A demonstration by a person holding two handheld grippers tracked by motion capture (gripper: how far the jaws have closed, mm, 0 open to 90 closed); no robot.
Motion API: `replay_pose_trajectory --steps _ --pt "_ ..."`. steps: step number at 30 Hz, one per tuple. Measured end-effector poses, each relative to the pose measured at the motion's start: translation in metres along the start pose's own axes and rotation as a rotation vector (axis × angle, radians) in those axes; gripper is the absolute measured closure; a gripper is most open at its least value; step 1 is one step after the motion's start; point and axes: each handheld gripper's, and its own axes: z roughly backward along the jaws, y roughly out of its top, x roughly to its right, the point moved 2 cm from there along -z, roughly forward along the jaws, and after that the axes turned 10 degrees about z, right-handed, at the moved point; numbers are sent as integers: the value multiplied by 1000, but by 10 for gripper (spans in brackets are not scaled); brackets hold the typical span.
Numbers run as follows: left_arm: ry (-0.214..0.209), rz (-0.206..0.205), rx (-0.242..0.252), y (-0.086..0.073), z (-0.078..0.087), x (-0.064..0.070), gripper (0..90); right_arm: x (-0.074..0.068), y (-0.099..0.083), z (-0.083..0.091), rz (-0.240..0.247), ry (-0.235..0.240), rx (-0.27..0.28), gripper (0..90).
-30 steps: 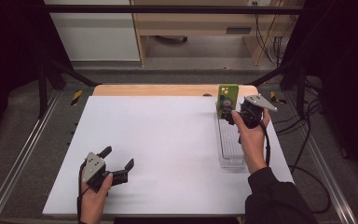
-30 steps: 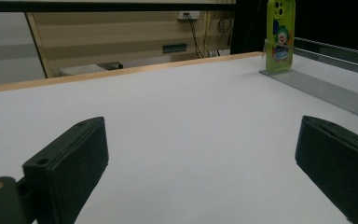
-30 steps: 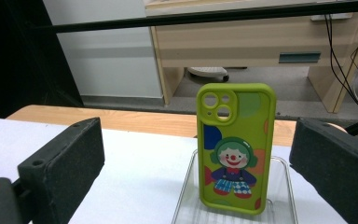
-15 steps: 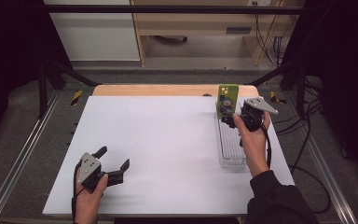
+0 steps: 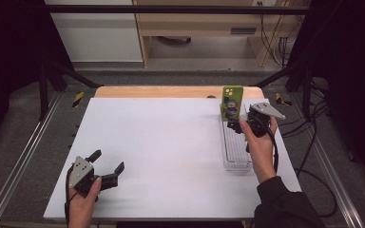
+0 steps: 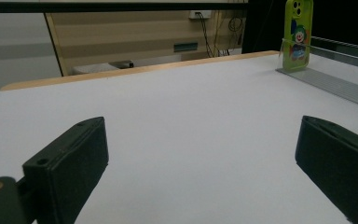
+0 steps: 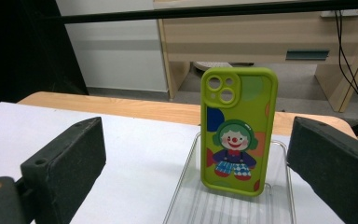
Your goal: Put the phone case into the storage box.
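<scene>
A green phone case [image 5: 232, 102] printed with a clown stands upright at the far end of a clear ribbed tray [image 5: 235, 152] on the right of the white table. My right gripper [image 5: 237, 122] hovers over the tray just on the near side of the case, jaws wide open and empty. In the right gripper view the case [image 7: 237, 130] stands ahead between the two jaws, apart from both, with the tray [image 7: 186, 200] below. My left gripper [image 5: 108, 161] rests open near the table's front left corner. In the left gripper view the case [image 6: 297, 35] shows far off at upper right.
The white table top [image 5: 171, 142] lies bare between the two grippers. A wooden strip [image 5: 171, 91] runs along its far edge. Metal frame rails [image 5: 24, 156] flank both sides, and cables [image 5: 309, 142] hang at the right.
My left gripper has drifted a little left, toward the table's front left corner, still open. The right gripper and the phone case have stayed in place.
</scene>
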Motion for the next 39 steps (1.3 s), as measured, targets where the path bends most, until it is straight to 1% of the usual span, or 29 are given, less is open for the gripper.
replay_pose_trajectory --steps 10,16,21,25,30,35,39 --pt "-2 -6 -2 0 -1 1 22 -1 1 5 -7 11 15 46" --pt "-2 -1 -3 0 -1 1 21 0 3 13 -11 14 23 41" --pt "-6 -4 -5 0 -1 1 21 2 4 20 -10 19 32 35" --pt "-6 -5 -7 0 -1 1 20 5 4 25 -6 20 35 35" --pt "-3 0 -5 0 0 0 20 10 2 33 -13 15 37 35" --pt "-2 0 -8 0 0 -1 20 15 -1 41 3 13 35 36" --pt "-3 1 -7 0 0 0 20 19 -5 47 0 18 37 35"
